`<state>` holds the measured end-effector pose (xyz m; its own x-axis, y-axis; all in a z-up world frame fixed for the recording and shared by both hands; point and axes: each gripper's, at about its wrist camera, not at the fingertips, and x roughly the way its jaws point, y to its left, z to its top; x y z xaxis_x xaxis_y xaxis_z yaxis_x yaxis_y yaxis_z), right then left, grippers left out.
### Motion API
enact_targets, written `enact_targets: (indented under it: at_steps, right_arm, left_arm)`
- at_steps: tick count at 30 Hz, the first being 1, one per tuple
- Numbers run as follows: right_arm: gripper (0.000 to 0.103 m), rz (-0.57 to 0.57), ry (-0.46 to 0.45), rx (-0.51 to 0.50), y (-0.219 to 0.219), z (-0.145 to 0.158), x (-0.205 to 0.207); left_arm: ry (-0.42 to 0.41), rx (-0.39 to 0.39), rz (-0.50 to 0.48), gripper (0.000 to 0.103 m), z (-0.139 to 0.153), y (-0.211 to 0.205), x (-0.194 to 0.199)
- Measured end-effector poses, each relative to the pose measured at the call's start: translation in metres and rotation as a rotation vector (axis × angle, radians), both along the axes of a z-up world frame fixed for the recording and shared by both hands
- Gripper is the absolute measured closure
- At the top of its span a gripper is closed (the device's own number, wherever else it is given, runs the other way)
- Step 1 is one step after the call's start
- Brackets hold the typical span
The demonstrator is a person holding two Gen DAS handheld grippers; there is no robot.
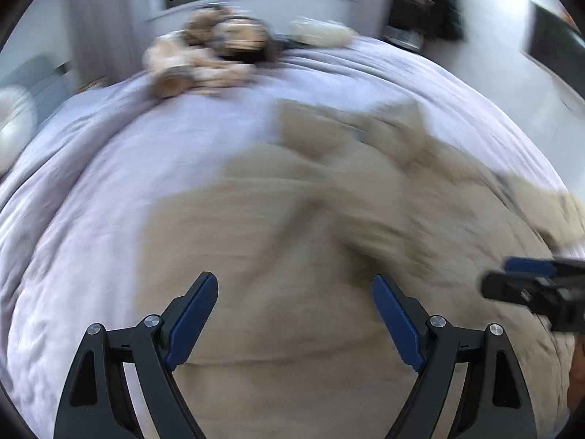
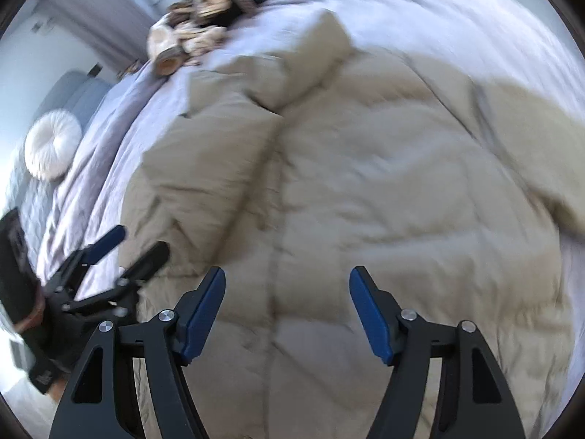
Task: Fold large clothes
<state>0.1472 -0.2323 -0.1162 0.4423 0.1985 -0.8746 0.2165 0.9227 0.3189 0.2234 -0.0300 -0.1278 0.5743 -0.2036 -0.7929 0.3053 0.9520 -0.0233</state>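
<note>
A beige quilted coat (image 2: 365,183) lies spread on the lilac bedspread (image 1: 109,183) of a bed, filling most of both views. It looks puffy and soft, light for its bulk, likely slippery-faced and springy, so folds may creep open. The firmer hem, cuffs or collar edge seem the best places to pinch. Its long axis runs along the centre seam, from the hem near the cameras up to the collar flaps (image 2: 292,69), which point toward the stuffed toys (image 2: 197,3). The left claw (image 1: 294,300) and right claw (image 2: 287,292) both stand wide apart, holding nothing, above the coat.
</note>
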Motion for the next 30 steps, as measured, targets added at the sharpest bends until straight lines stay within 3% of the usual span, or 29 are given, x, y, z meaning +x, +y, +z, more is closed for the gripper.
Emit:
enact_targets:
  at_steps: [3,7,8,10,11,12,13,16,19,20,21,22,23,24,25,26,30]
  right_arm:
    - [0.022,0.087,-0.044,-0.099,0.042,0.008,0.029]
    - [0.021,0.151,-0.055,-0.347,0.096,-0.003,0.071]
    - [0.021,0.151,-0.045,-0.431,0.104,-0.012,0.083]
    - [0.025,0.125,-0.037,-0.501,0.103,-0.019,0.095]
    - [0.033,0.096,-0.052,-0.479,0.094,-0.019,0.096]
    - [0.061,0.046,-0.072,-0.428,0.078,-0.016,0.093]
    - [0.072,-0.010,-0.087,-0.368,0.060,-0.014,0.086]
    - [0.072,-0.131,-0.052,-0.188,0.007,-0.028,0.066]
    - [0.066,-0.215,0.006,0.054,-0.037,-0.054,0.048]
    - [0.064,-0.235,0.009,0.102,-0.044,-0.058,0.045]
    - [0.064,-0.267,0.003,0.165,-0.052,-0.063,0.041]
    - [0.064,-0.300,-0.004,0.216,-0.060,-0.065,0.039]
    - [0.064,-0.321,-0.003,0.246,-0.064,-0.067,0.040]
    - [0.067,-0.327,-0.002,0.267,-0.066,-0.066,0.043]
    - [0.088,-0.326,-0.010,0.282,-0.066,-0.064,0.045]
    - [0.090,-0.320,-0.019,0.280,-0.063,-0.060,0.045]
    - [0.091,-0.317,-0.008,0.201,-0.052,-0.057,0.037]
  left_arm:
    - [0.042,-0.028,0.170,0.015,-0.006,0.058,0.046]
    - [0.175,-0.140,0.363,0.015,-0.041,0.127,0.091]
    - [0.210,-0.180,0.391,0.015,-0.051,0.137,0.099]
    - [0.250,-0.254,0.408,0.015,-0.063,0.147,0.106]
    - [0.258,-0.273,0.401,0.015,-0.067,0.146,0.107]
    - [0.270,-0.289,0.387,0.015,-0.070,0.145,0.112]
    - [0.292,-0.303,0.362,0.015,-0.077,0.141,0.115]
    - [0.373,-0.346,0.325,0.015,-0.094,0.136,0.124]
    - [0.388,-0.408,0.351,0.015,-0.100,0.137,0.129]
    - [0.383,-0.435,0.351,0.020,-0.098,0.136,0.128]
    - [0.375,-0.448,0.341,0.044,-0.095,0.133,0.130]
    - [0.372,-0.455,0.306,0.058,-0.090,0.129,0.130]
    - [0.369,-0.441,0.292,0.069,-0.088,0.125,0.132]
    - [0.342,-0.396,0.282,0.069,-0.082,0.121,0.131]
    - [0.315,-0.357,0.268,0.072,-0.077,0.118,0.130]
    - [0.299,-0.314,0.259,0.079,-0.075,0.116,0.130]
    - [0.306,-0.239,0.295,0.079,-0.086,0.120,0.135]
